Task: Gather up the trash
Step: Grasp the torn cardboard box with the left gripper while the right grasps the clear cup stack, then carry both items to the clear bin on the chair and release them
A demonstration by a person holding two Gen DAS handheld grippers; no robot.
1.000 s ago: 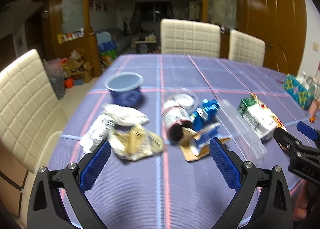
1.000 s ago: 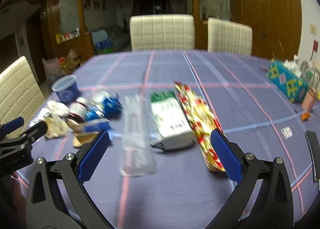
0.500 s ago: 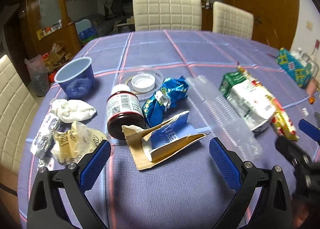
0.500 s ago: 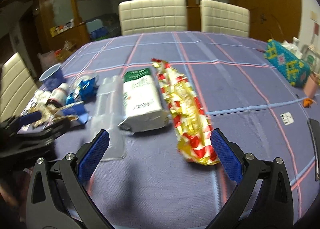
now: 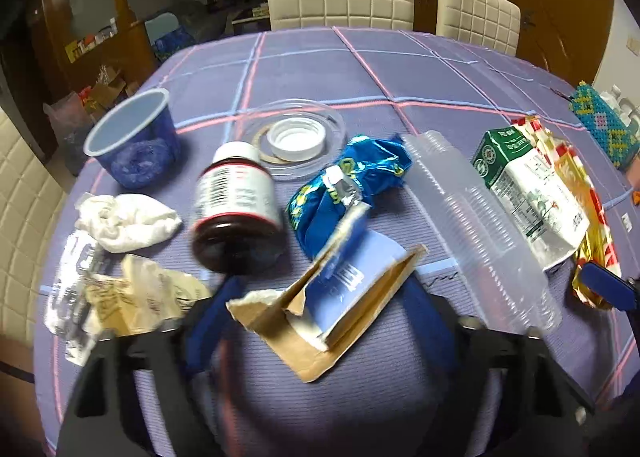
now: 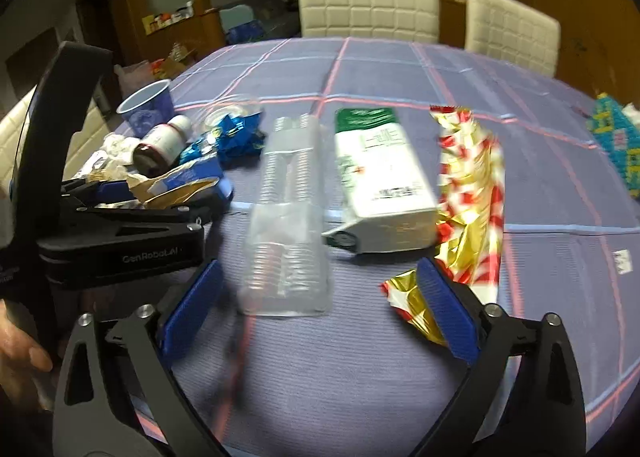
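Trash lies on a purple checked tablecloth. My left gripper (image 5: 320, 321) is open, its jaws on either side of a torn cardboard box (image 5: 336, 305), not closed on it. Behind it lie a dark pill bottle (image 5: 236, 209), a blue foil wrapper (image 5: 348, 189), crumpled white tissue (image 5: 124, 221) and a beige wrapper (image 5: 148, 297). My right gripper (image 6: 320, 305) is open over the near end of a clear plastic tray (image 6: 286, 217). A green-white milk carton (image 6: 380, 181) and a red-gold foil wrapper (image 6: 468, 193) lie right of the tray.
A blue cup (image 5: 132, 137) and a clear lid holding a white cap (image 5: 296, 135) sit farther back. A beaded tissue box (image 6: 616, 137) stands at the right edge. Cream chairs (image 6: 368, 5) line the far side. The left gripper body (image 6: 120, 241) is close at my right gripper's left.
The left gripper has moved forward and down until its jaws flank the torn box. The right gripper has moved forward and left over the clear tray's end. Both stay open.
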